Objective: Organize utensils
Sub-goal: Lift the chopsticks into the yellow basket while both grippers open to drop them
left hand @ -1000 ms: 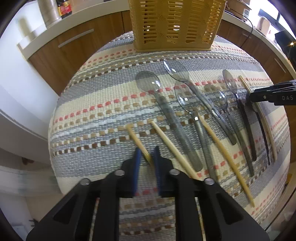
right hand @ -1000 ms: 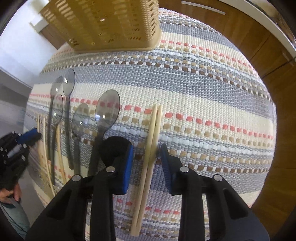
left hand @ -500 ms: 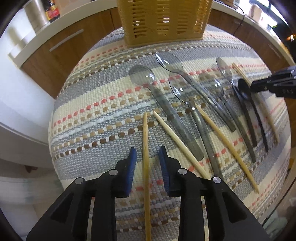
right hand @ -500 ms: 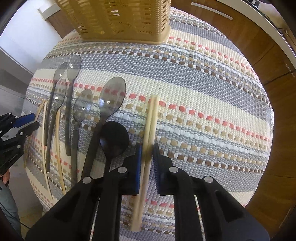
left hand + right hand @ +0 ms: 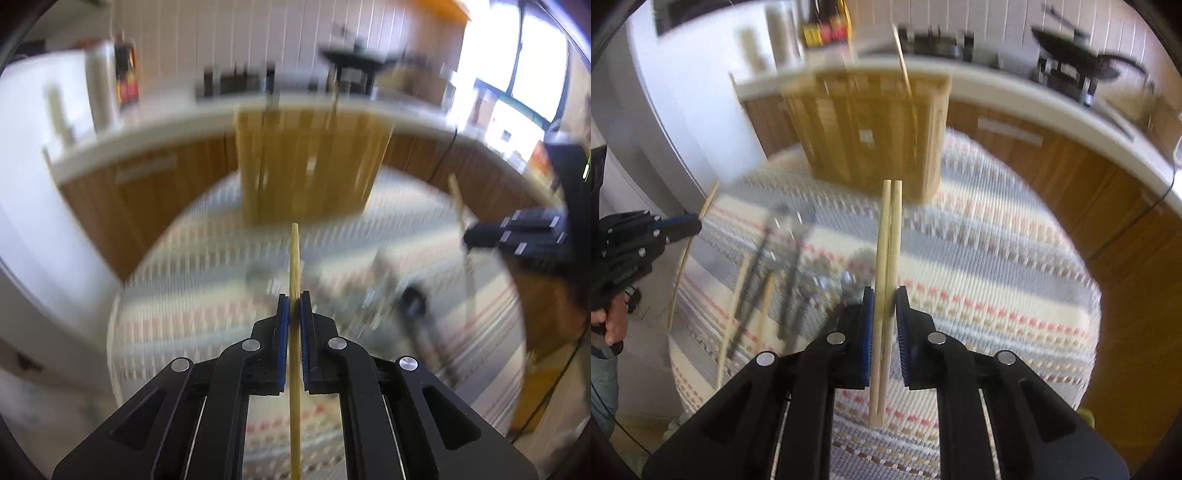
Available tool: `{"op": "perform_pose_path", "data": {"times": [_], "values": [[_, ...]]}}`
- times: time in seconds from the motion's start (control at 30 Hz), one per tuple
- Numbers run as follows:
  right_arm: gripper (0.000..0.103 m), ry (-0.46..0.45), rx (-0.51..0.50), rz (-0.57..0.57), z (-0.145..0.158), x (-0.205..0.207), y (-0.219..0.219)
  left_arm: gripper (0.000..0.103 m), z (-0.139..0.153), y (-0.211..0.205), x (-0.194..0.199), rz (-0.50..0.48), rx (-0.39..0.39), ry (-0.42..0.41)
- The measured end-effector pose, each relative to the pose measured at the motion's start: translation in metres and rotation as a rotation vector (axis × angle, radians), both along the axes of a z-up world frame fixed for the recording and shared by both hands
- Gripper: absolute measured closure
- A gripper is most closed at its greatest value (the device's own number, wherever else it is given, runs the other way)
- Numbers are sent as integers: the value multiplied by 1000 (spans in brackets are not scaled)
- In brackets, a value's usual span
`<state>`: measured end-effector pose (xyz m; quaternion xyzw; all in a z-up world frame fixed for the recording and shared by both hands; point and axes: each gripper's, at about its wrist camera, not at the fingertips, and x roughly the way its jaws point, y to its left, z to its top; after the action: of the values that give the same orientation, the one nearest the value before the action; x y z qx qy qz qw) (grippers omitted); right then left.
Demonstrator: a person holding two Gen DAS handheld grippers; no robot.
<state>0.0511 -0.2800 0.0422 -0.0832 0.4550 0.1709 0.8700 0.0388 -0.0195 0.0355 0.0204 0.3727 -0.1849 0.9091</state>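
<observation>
My left gripper (image 5: 294, 299) is shut on one bamboo chopstick (image 5: 294, 254), lifted above the striped cloth and pointing at the yellow slatted basket (image 5: 306, 166). My right gripper (image 5: 884, 293) is shut on a pair of pale chopsticks (image 5: 889, 229), also held in the air and aimed at the basket (image 5: 871, 133). Each gripper shows in the other's view: the right gripper (image 5: 469, 236) at the right edge, the left gripper (image 5: 694, 225) at the left edge with its chopstick (image 5: 685, 258). Both views are motion-blurred.
Several clear spoons (image 5: 790, 258), a black spoon (image 5: 413, 301) and loose chopsticks (image 5: 735, 306) lie on the round table's striped cloth (image 5: 979, 258). Chopsticks stand in the basket. A white counter (image 5: 147, 136) with wood cabinets and bottles (image 5: 823, 22) curves behind. A person's hand (image 5: 613, 321) holds the left gripper.
Both grippers closed on chopsticks that lay on the cloth and lifted them. Both views tilted up from the table toward the basket and the counter.
</observation>
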Motion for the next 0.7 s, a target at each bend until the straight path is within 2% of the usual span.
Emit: {"op": "perform_pose_path", "data": {"times": [0.17,0.3,0.4,0.57,0.7], "values": [[94,-138,93,1,42,5,5,99,60,-4,-2,4,-106,-211],[94,-245,187,-3,78,18,10,99,98,-2,6,22,-198,-337],[94,-308,244,-7,104,35,14,99,122,0,26,44,-264,-421],[94,-341,305,-20,128,69,17,99,139,0,57,67,-340,-531],[94,-365,318,-46,141,96,14,99,139,1,85,81,-391,-596]]}}
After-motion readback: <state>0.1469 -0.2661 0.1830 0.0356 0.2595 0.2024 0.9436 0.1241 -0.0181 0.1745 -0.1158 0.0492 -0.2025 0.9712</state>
